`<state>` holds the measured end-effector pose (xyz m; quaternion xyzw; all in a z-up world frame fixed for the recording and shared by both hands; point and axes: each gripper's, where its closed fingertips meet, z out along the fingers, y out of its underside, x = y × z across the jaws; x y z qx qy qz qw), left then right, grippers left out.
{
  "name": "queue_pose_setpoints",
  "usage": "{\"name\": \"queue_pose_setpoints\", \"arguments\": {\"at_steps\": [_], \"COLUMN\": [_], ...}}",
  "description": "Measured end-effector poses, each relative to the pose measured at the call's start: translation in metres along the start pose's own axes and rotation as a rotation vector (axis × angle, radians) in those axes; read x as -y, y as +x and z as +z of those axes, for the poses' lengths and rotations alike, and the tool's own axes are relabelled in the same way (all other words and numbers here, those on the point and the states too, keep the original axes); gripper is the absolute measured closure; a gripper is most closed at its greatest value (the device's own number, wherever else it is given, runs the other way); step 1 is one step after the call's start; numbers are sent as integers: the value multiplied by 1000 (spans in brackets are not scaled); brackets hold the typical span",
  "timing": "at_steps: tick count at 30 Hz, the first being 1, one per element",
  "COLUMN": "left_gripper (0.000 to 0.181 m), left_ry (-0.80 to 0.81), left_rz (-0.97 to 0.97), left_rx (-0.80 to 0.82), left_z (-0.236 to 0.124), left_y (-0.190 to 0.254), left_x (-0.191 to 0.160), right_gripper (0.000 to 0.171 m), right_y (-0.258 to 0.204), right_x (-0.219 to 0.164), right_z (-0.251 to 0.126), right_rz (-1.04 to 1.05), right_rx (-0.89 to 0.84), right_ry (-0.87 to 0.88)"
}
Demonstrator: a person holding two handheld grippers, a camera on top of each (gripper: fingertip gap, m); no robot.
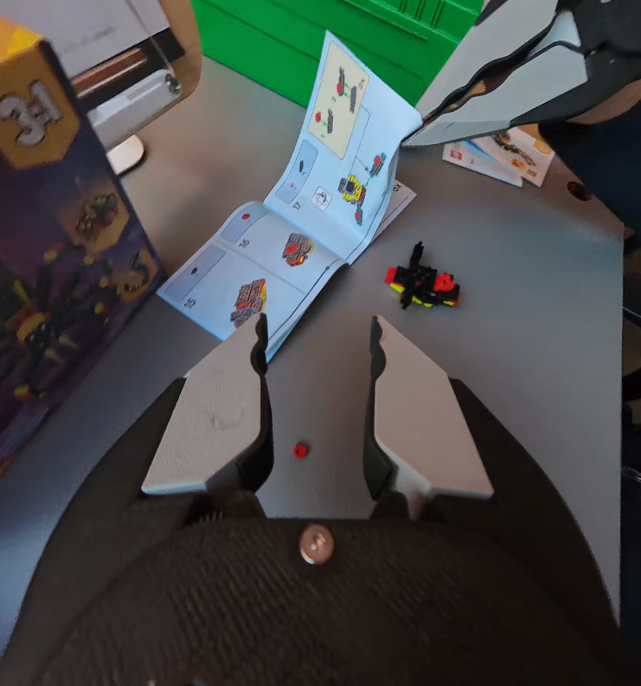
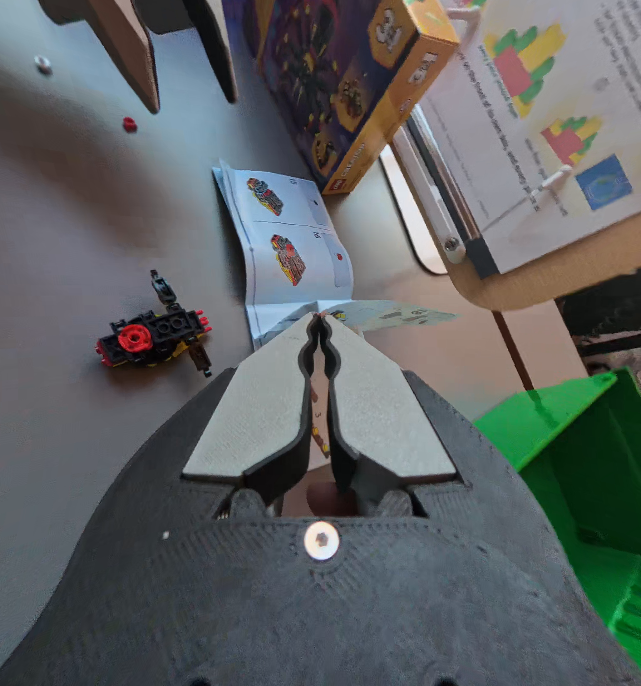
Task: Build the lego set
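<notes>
A black, red and yellow lego model (image 1: 423, 283) lies on the grey table; it also shows in the right wrist view (image 2: 155, 336). A small red stud (image 1: 300, 450) lies on the table between my left gripper's fingers; it shows in the right wrist view too (image 2: 129, 124). My left gripper (image 1: 318, 326) is open and empty above it. My right gripper (image 2: 319, 315) is shut on a page of the open instruction booklet (image 2: 293, 237) and holds the page lifted; the same shows in the left wrist view (image 1: 419, 130), with the booklet (image 1: 300, 222) curled up.
The purple and yellow set box (image 1: 44, 260) stands at the left. A green bin (image 1: 311, 48) stands behind the booklet. More booklets (image 1: 501, 156) lie at the far right near the table's edge. A board with printed pages (image 2: 553, 122) stands beside the box.
</notes>
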<state>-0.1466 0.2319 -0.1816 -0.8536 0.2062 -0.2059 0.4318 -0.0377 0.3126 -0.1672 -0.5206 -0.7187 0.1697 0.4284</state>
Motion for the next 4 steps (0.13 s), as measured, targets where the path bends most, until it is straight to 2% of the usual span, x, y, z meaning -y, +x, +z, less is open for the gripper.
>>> {"name": "queue_pose_setpoints", "arguments": {"at_steps": [1,4], "left_gripper": [128,127], "left_ry": [23,77], "left_rz": [-13,-76], "left_rx": [5,13], "left_z": [-4,-16], "left_y": [-5,-20], "left_x": [-6,-14], "right_gripper": [171,171], "right_y": [-4,-19], "right_x": [10,45], "right_z": [6,36], "right_rz": [-47,-144], "right_rx": [25,95], "right_ry": [-24,-66]}}
